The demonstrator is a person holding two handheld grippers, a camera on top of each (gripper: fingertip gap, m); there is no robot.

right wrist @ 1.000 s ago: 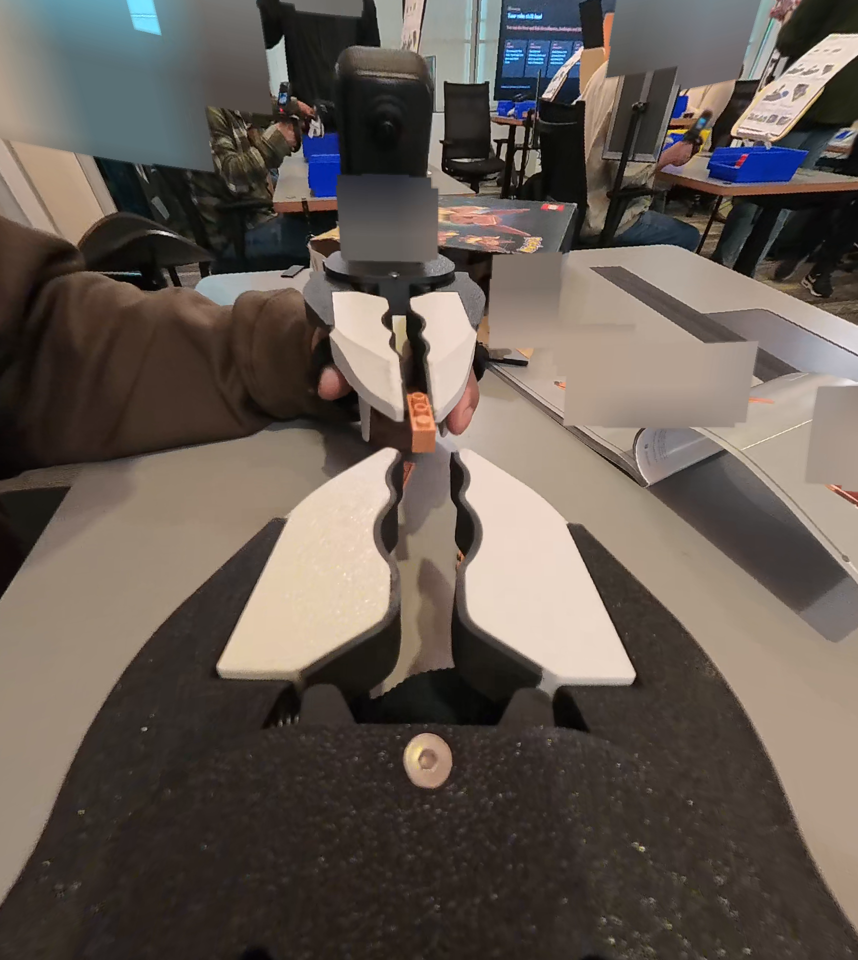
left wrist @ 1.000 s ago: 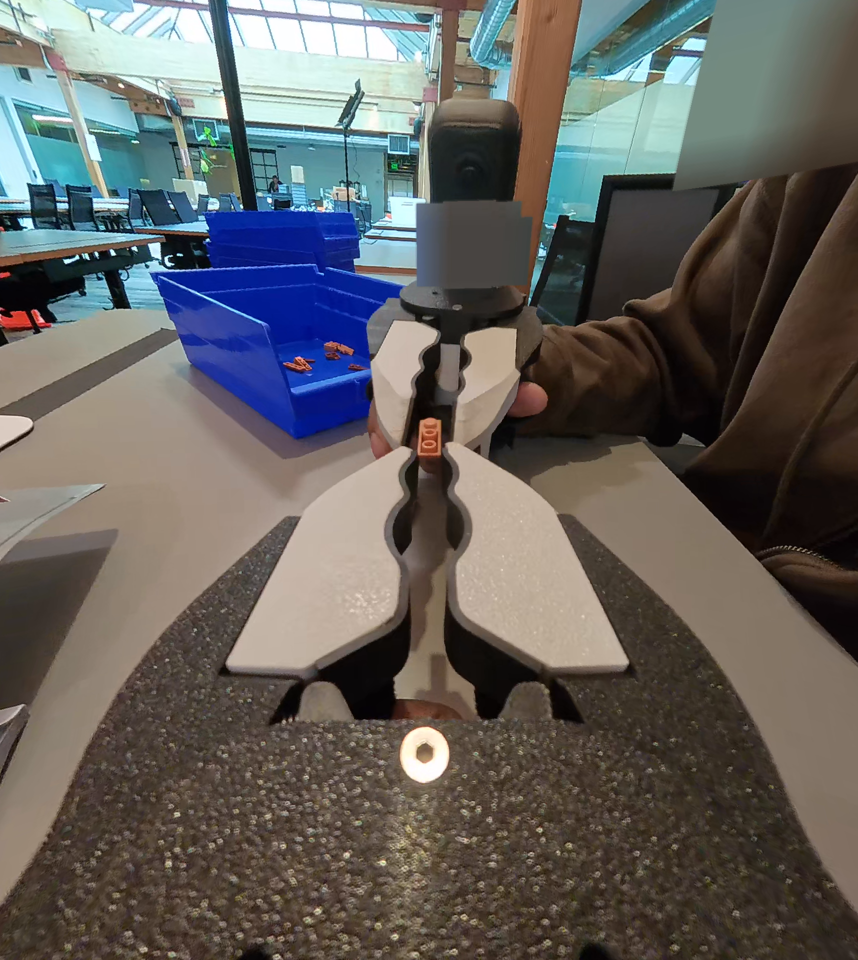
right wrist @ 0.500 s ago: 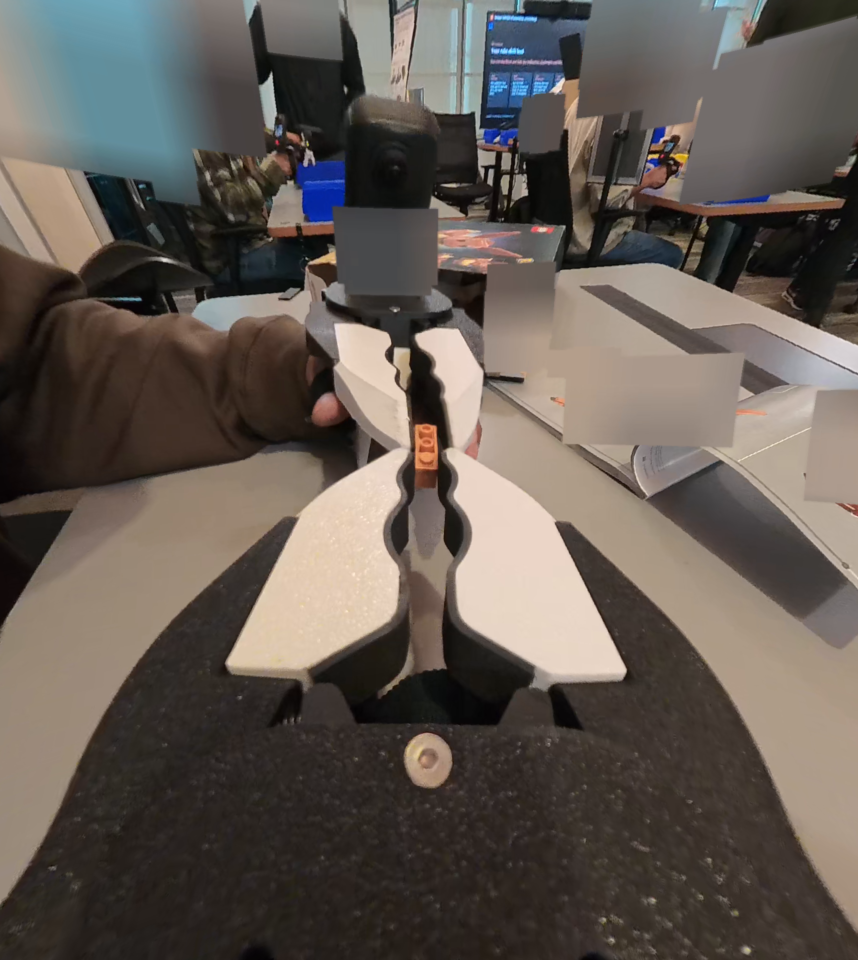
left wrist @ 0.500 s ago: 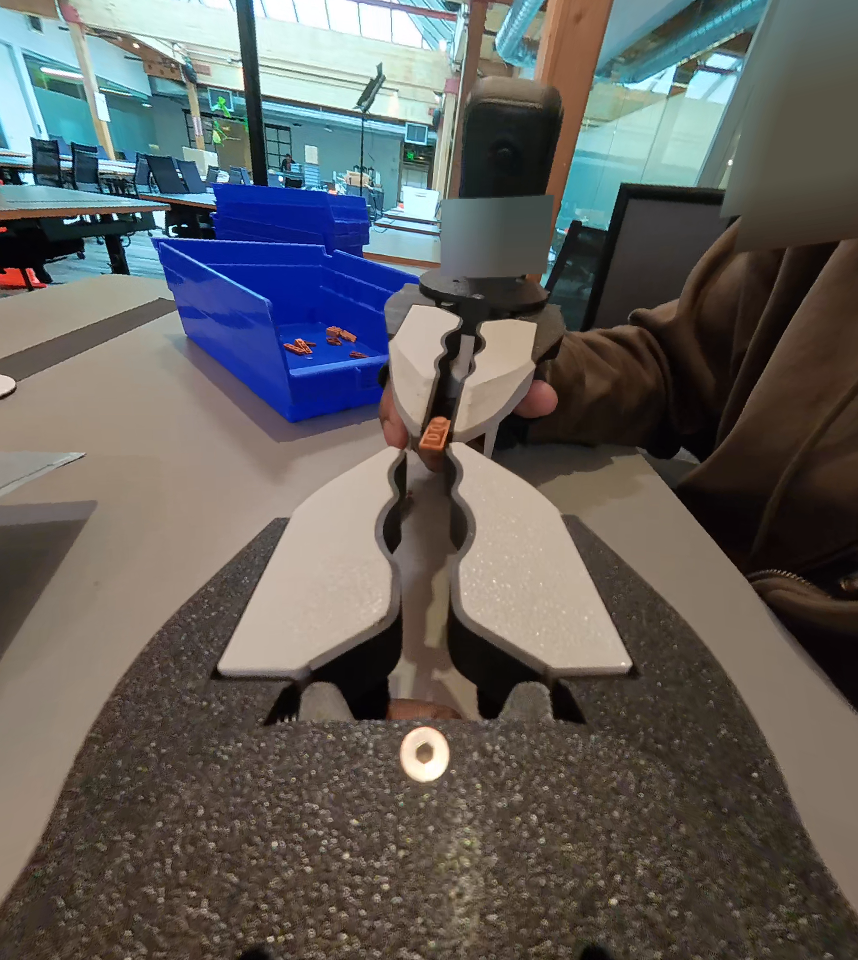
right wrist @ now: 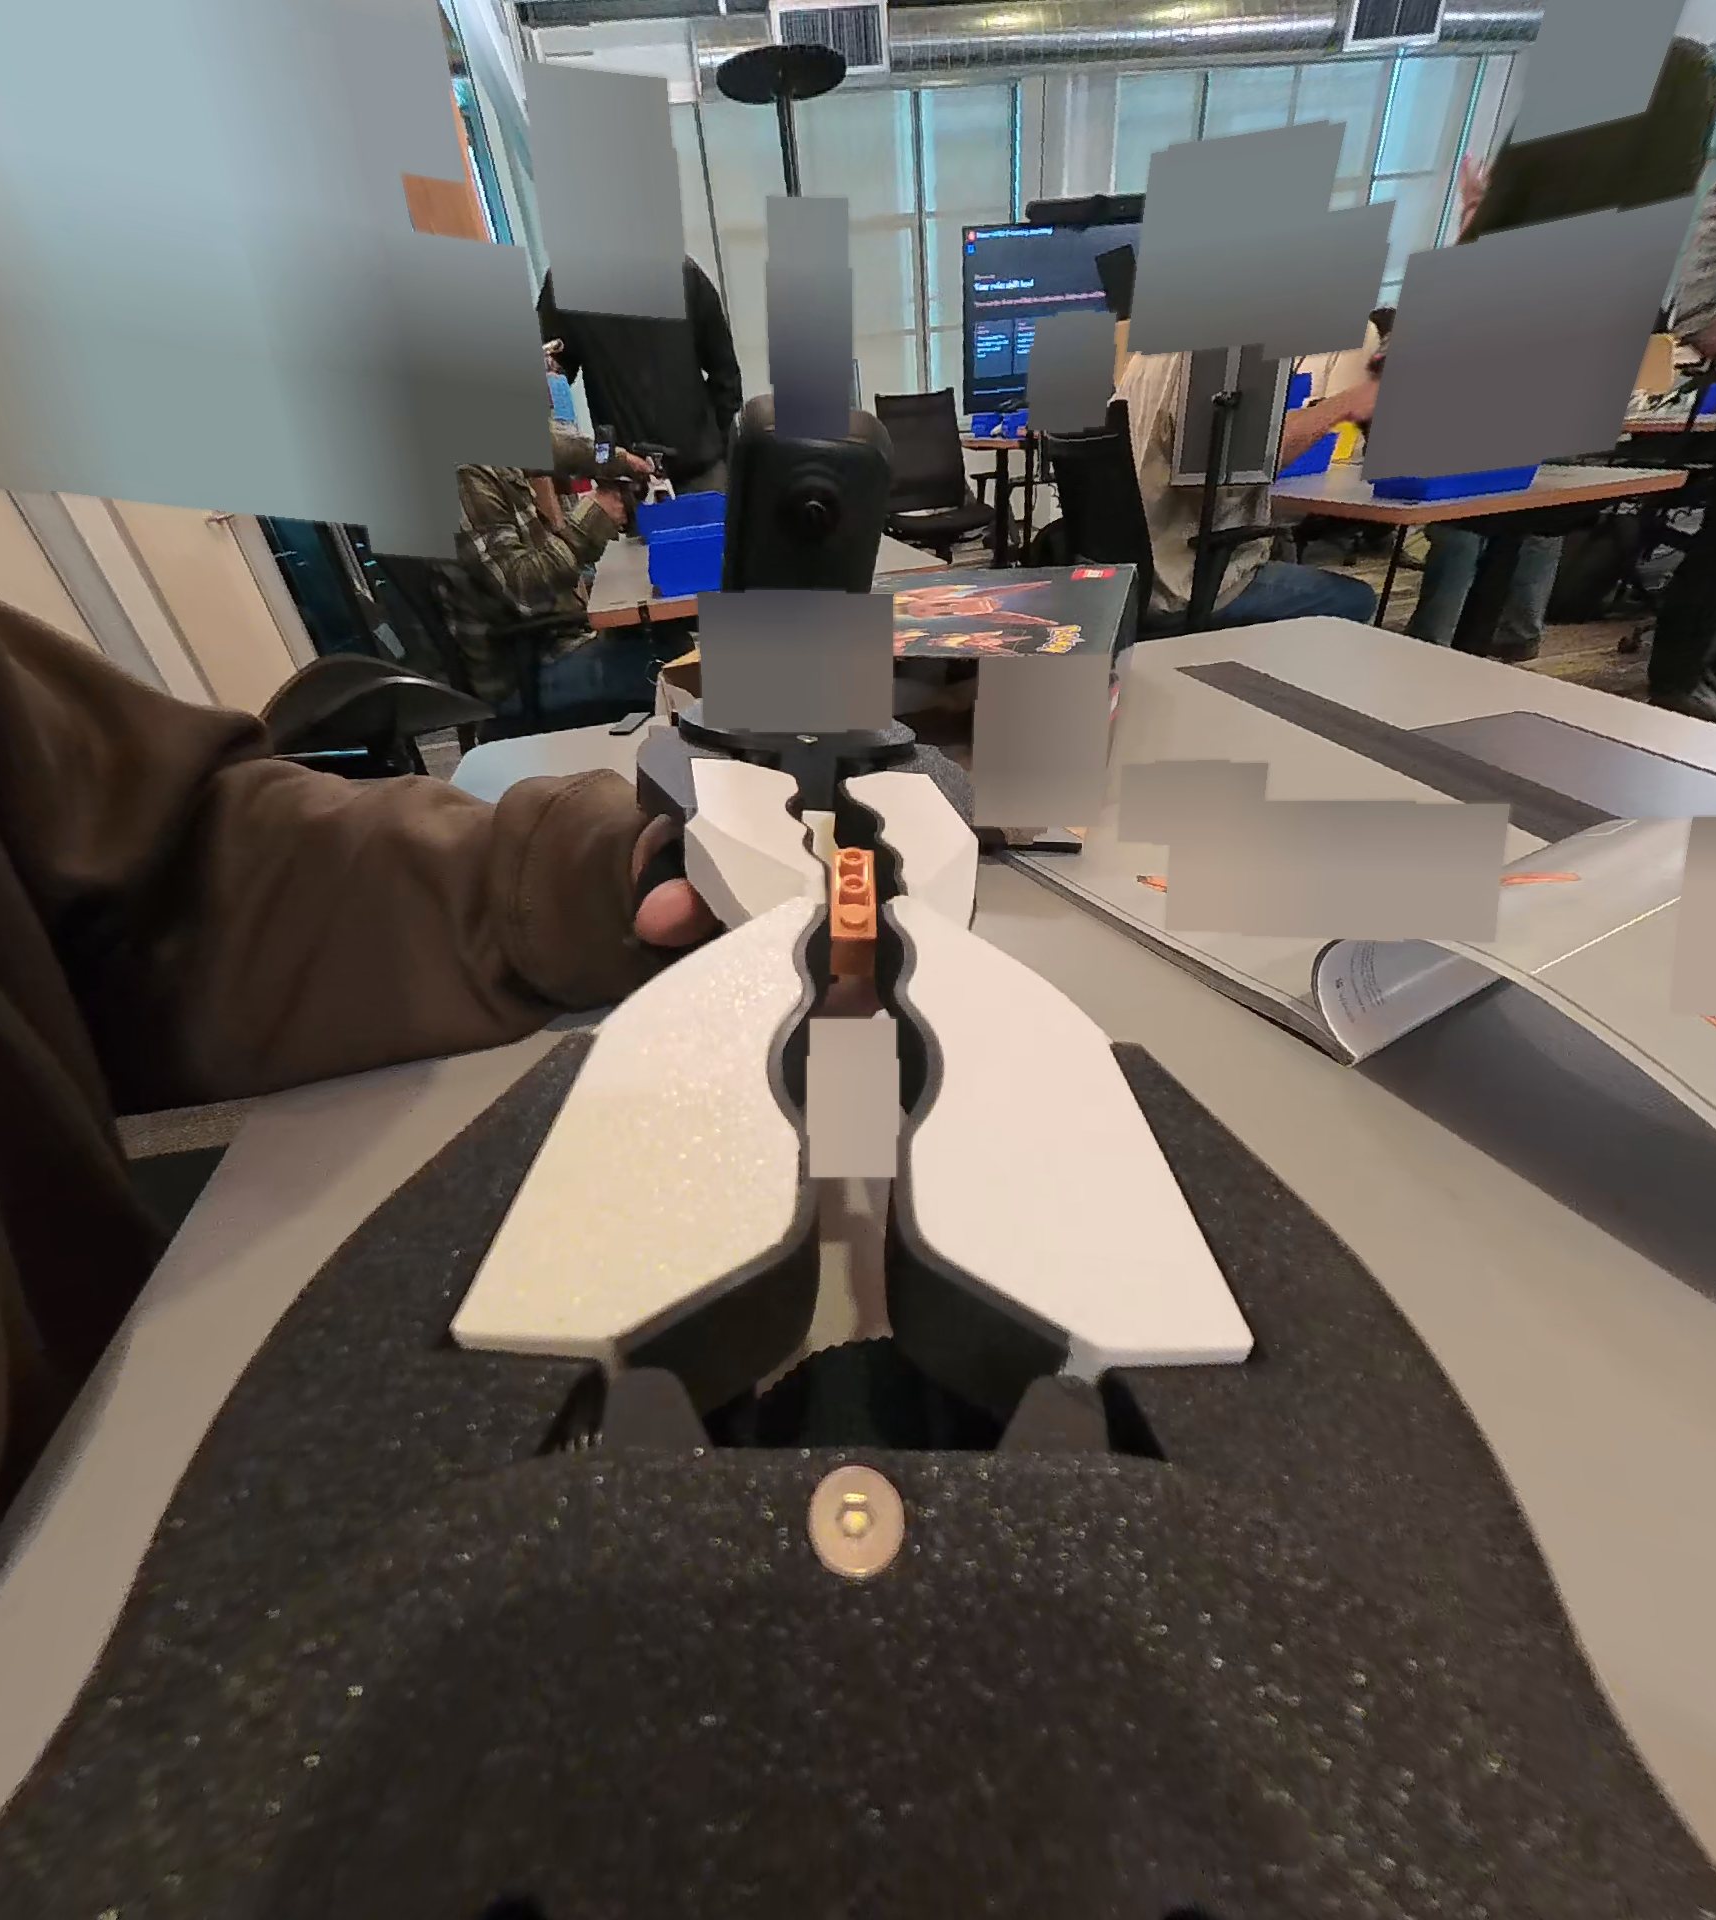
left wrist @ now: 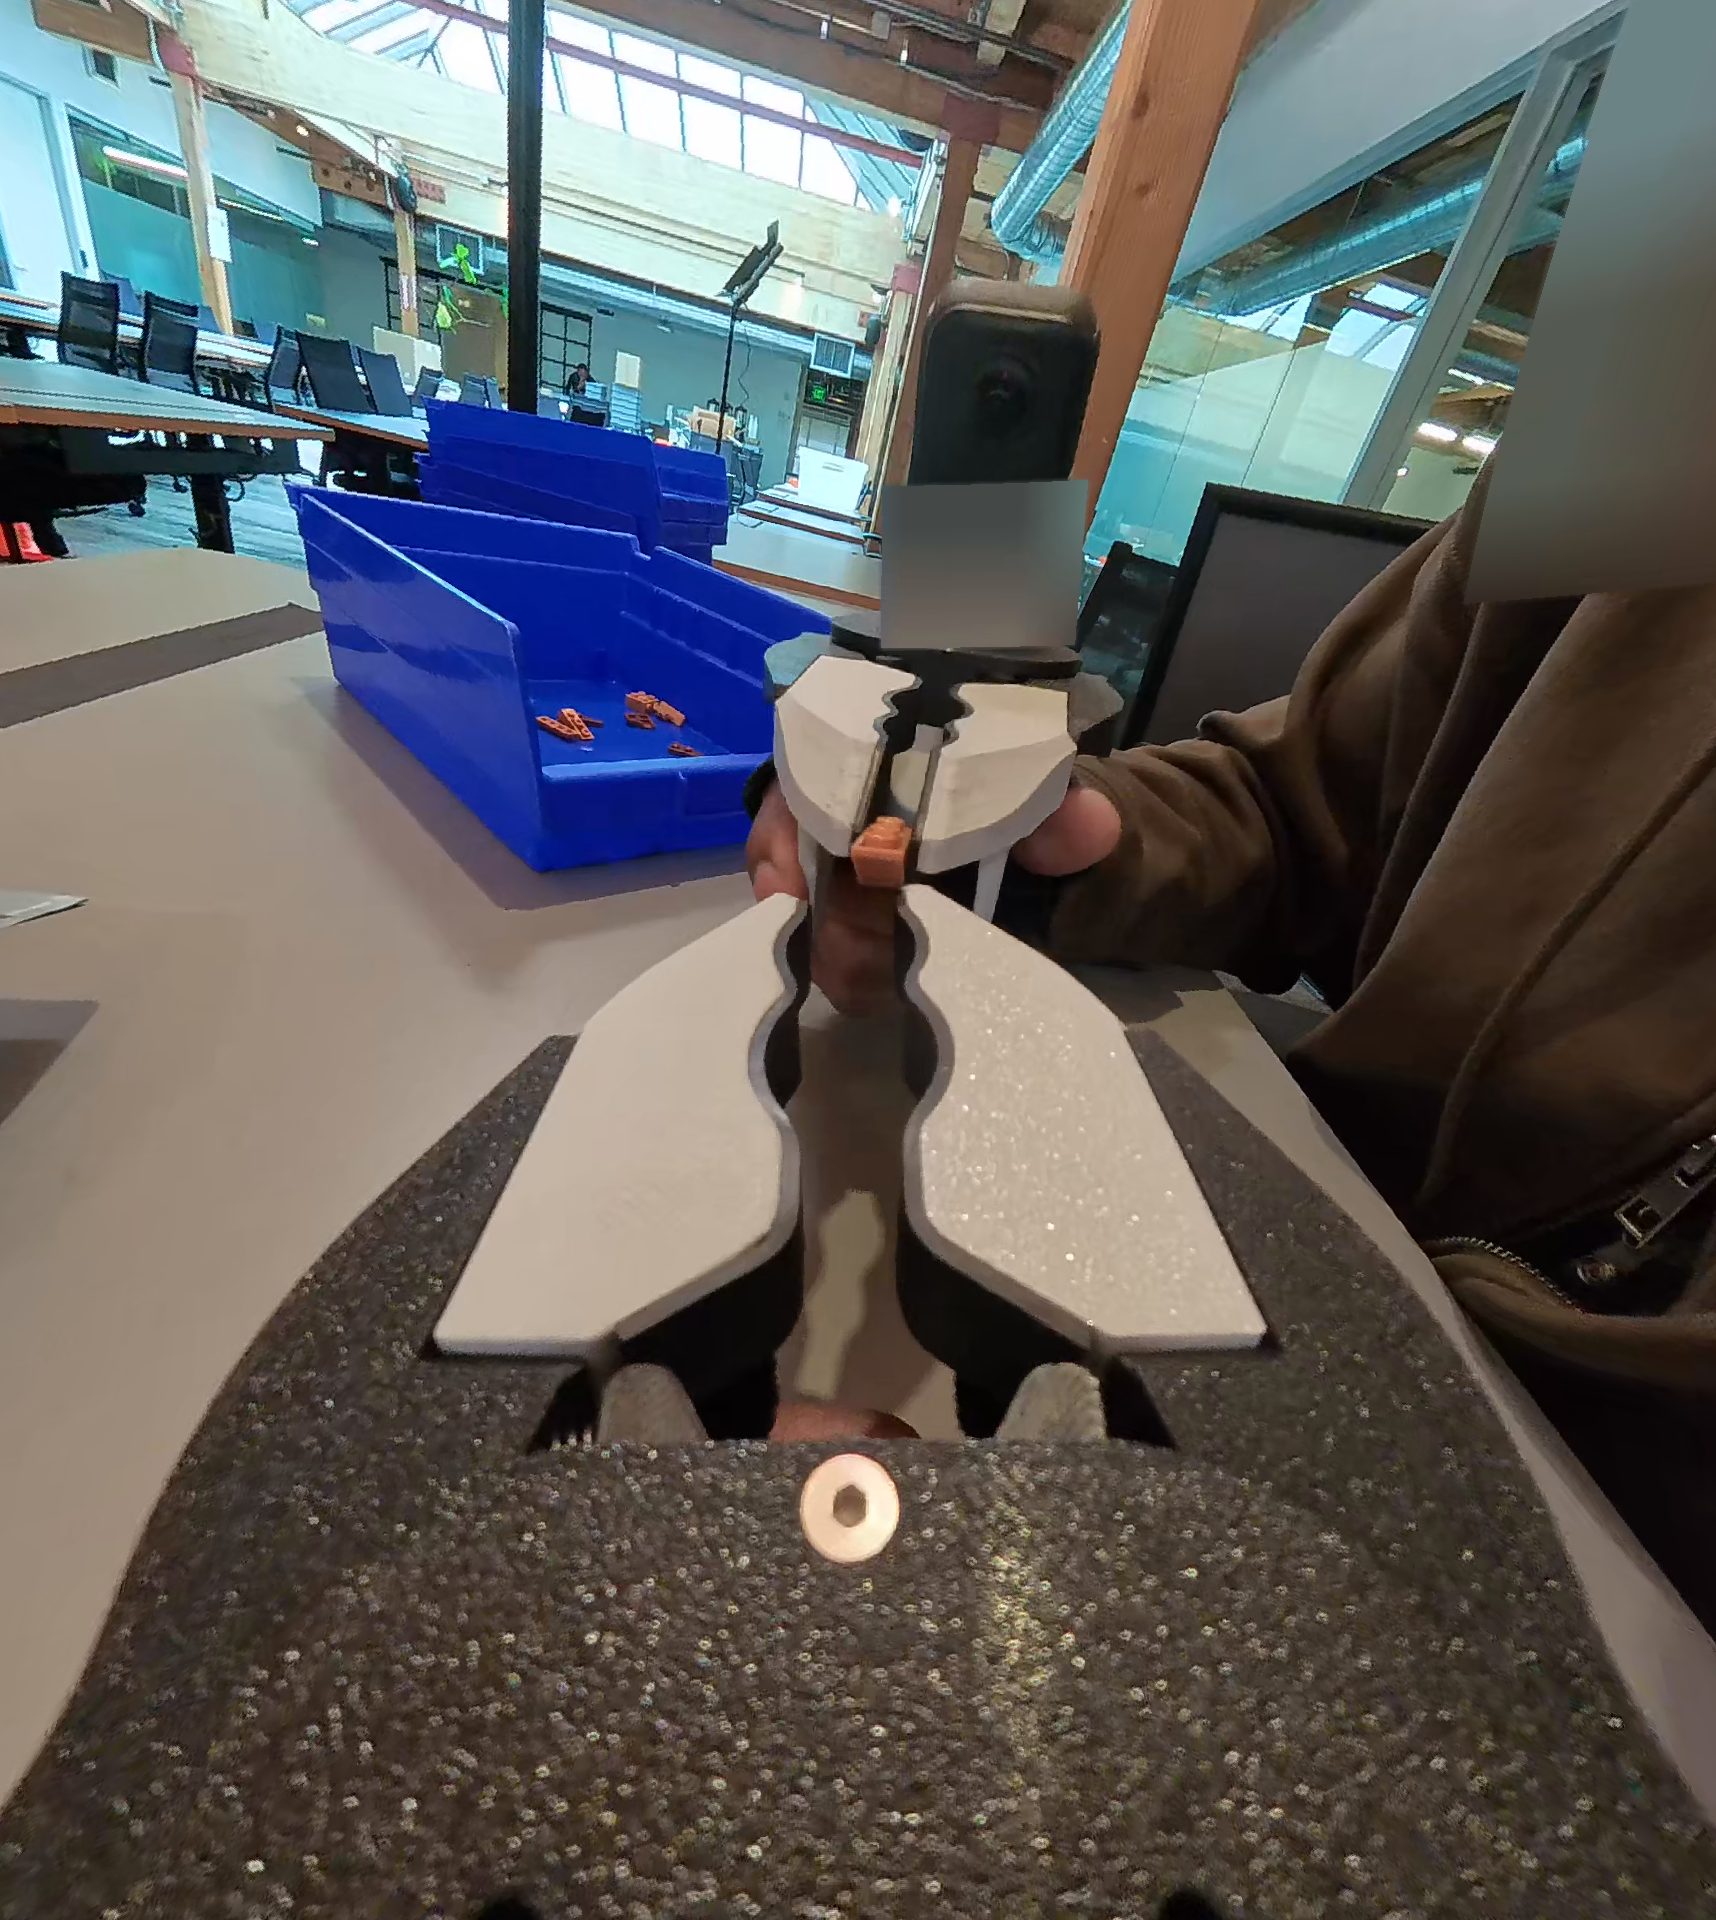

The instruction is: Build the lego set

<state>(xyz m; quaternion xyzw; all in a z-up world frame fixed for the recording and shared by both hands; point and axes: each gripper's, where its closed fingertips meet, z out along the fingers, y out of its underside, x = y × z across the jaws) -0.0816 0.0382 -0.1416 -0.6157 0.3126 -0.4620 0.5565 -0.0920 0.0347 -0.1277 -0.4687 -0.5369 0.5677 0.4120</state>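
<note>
Since a second ago, custody of the orange brick point(right wrist: 852, 906) has passed across: the right gripper point(right wrist: 852, 930), then spread, now has its fingertips clamped on the brick's sides, while the left gripper point(left wrist: 854, 914), which pinched it then, stands with its fingers apart and nothing between them. Brick: a small two-stud piece of smooth, hard plastic, held in the air above the table point(left wrist: 262, 987) between the two facing tools, studs upward. Presumably the hand-over serves to re-grip the piece at a better angle for pressing on. Gripping by the flat sides leaves the studs and the underside free for mating. Finger faces: pale, grainy printed plastic with wavy inner edges, probably shaped to seat small parts; bodies behind them: black, coarse, speckled material. Each tool is held tip to tip with the other, so that both wrist views see the exchange. Blue bin point(left wrist: 438, 644): glossy, thin-walled, open-fronted, set well behind the tools on the left gripper's side, within easy reach; loose orange pieces point(left wrist: 615, 719) lie scattered on its floor. Open instruction booklet point(right wrist: 1405, 997): glossy pages curling upward, just beside the work on the right gripper's far side. Printed set box point(right wrist: 1020, 613): farther back
</note>
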